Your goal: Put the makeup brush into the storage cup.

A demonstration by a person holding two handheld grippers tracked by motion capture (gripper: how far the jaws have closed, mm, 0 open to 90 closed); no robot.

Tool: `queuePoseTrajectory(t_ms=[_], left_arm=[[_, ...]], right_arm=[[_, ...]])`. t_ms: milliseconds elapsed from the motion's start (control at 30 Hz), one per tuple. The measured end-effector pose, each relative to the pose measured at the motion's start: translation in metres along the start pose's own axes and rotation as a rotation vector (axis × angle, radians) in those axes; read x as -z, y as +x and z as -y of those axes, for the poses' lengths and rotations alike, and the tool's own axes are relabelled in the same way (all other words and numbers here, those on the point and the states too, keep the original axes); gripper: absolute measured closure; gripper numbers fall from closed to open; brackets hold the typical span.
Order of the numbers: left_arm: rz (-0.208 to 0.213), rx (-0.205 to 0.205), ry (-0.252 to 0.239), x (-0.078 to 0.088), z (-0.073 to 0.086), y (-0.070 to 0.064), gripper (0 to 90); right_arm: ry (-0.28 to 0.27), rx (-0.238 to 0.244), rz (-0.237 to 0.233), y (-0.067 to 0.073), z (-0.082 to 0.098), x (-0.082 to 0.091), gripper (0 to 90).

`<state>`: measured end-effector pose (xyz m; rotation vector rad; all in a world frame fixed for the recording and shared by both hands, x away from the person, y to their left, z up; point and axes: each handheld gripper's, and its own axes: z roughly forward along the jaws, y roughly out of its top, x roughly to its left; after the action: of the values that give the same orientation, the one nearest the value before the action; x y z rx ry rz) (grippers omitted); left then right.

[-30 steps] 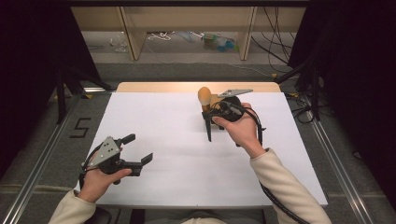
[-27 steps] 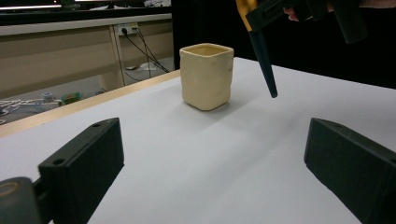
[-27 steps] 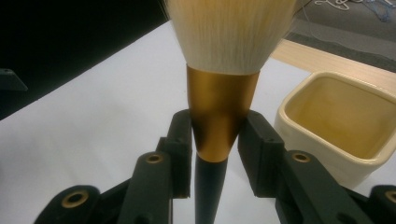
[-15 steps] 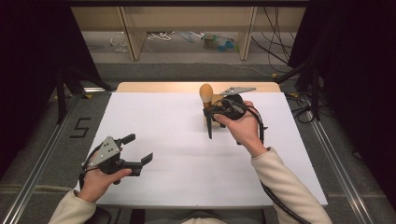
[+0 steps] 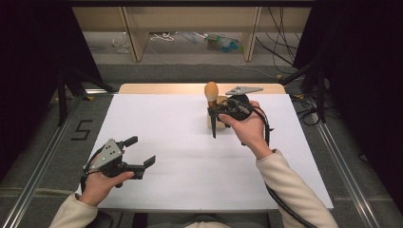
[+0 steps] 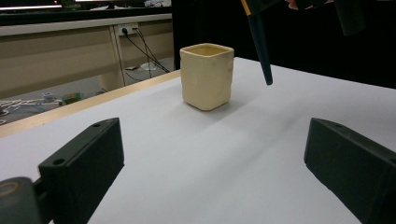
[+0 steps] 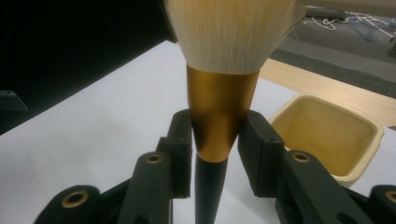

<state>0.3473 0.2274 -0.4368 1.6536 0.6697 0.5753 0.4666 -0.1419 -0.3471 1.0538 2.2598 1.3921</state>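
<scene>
My right gripper is shut on a makeup brush and holds it upright over the far middle of the white table. The pale bristles point up and the black handle points down, its tip hanging above the sheet. In the right gripper view the jaws clamp the gold ferrule of the brush. A cream square cup stands just beyond it, partly hidden behind the handle as the cup in the high view. My left gripper is open near the front left, facing the cup with nothing between its jaws.
A bare wooden strip runs along the table's far edge. Metal rails flank the table on both sides, and a "5" is marked on the floor at left. Cables lie on the floor behind.
My right gripper has brought the brush from a slight tilt to upright and shifted it a little to the right. The left gripper has stayed still.
</scene>
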Motion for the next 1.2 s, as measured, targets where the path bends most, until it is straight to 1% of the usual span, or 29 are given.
queuePoseTrajectory(t_ms=[33, 100, 200, 267, 333, 367, 400, 433, 467, 500, 533, 600, 633, 700, 800, 867, 933, 967, 1000, 1033, 1067, 1133, 1200], left_arm=[[0.001, 0.000, 0.000, 0.0000, 0.0000, 0.0000, 4.5], [0.000, 0.001, 0.000, 0.0000, 0.0000, 0.0000, 4.5], [0.000, -0.004, 0.000, 0.0000, -0.0001, 0.0003, 4.5], [0.000, 0.000, 0.000, 0.0000, 0.0000, 0.0000, 4.5], [-0.001, 0.001, 0.000, 0.0000, 0.0000, 0.0000, 4.5], [0.000, -0.010, 0.000, 0.0000, -0.0002, 0.0007, 4.5], [0.000, -0.010, 0.000, -0.0001, -0.0002, 0.0008, 4.5], [0.000, -0.009, 0.000, 0.0000, -0.0002, 0.0007, 4.5], [-0.001, 0.002, 0.000, 0.0000, 0.0001, -0.0001, 4.5], [0.000, -0.006, 0.000, 0.0000, -0.0001, 0.0005, 4.5], [0.000, -0.009, 0.000, 0.0000, -0.0002, 0.0007, 4.5], [0.000, -0.011, 0.001, -0.0001, -0.0002, 0.0007, 4.5], [0.000, 0.000, 0.001, -0.0001, 0.0001, -0.0001, 4.6], [0.000, -0.002, 0.000, -0.0003, 0.0001, -0.0001, 4.5], [0.000, -0.010, 0.002, -0.0001, -0.0001, 0.0006, 4.5], [-0.001, -0.001, 0.000, -0.0003, 0.0001, -0.0001, 4.6], [0.000, -0.003, 0.000, -0.0003, 0.0001, 0.0000, 4.6], [-0.001, -0.003, 0.000, -0.0003, 0.0001, -0.0001, 4.6], [-0.001, -0.002, 0.000, -0.0003, 0.0001, 0.0000, 4.6], [-0.001, -0.002, 0.001, -0.0002, 0.0001, 0.0000, 4.6], [-0.001, -0.001, 0.001, -0.0002, 0.0001, 0.0000, 4.6], [0.000, -0.011, 0.002, -0.0001, -0.0001, 0.0007, 4.6], [0.000, -0.003, 0.001, -0.0003, 0.0001, 0.0000, 4.6]], right_arm=[[-0.003, -0.003, 0.000, 0.0002, -0.0002, -0.0001, 67.0], [-0.009, 0.010, 0.003, -0.0008, -0.0005, 0.0005, 67.0], [-0.015, 0.008, 0.004, -0.0010, -0.0010, 0.0010, 67.0], [-0.019, 0.007, 0.004, -0.0011, -0.0017, 0.0016, 67.0], [-0.032, 0.013, 0.012, -0.0015, -0.0018, 0.0011, 67.0], [-0.032, 0.012, 0.011, -0.0015, -0.0021, 0.0015, 67.0], [-0.031, 0.014, 0.014, -0.0017, -0.0024, 0.0023, 67.0], [-0.030, 0.008, 0.013, -0.0015, -0.0028, 0.0026, 67.0], [-0.032, 0.008, 0.014, -0.0016, -0.0031, 0.0028, 67.0], [-0.037, 0.016, 0.018, -0.0022, -0.0032, 0.0028, 67.0], [-0.037, 0.011, 0.016, -0.0020, -0.0035, 0.0032, 67.0], [-0.042, 0.016, 0.015, -0.0024, -0.0039, 0.0035, 67.0], [-0.050, 0.015, 0.015, -0.0022, -0.0040, 0.0029, 67.0], [-0.046, 0.008, 0.016, -0.0022, -0.0048, 0.0046, 67.0], [-0.065, 0.019, 0.022, -0.0035, -0.0056, 0.0048, 67.0], [-0.061, 0.013, 0.025, -0.0035, -0.0065, 0.0062, 67.0], [-0.074, 0.023, 0.025, -0.0045, -0.0070, 0.0057, 67.0], [-0.075, 0.013, 0.022, -0.0043, -0.0074, 0.0061, 67.0], [-0.087, 0.024, 0.027, -0.0050, -0.0076, 0.0058, 67.0], [-0.093, 0.023, 0.039, -0.0047, -0.0079, 0.0059, 67.0], [-0.090, 0.015, 0.029, -0.0046, -0.0083, 0.0061, 66.9], [-0.094, 0.023, 0.034, -0.0054, -0.0091, 0.0064, 67.0], [-0.096, 0.021, 0.036, -0.0057, -0.0097, 0.0065, 67.0]])
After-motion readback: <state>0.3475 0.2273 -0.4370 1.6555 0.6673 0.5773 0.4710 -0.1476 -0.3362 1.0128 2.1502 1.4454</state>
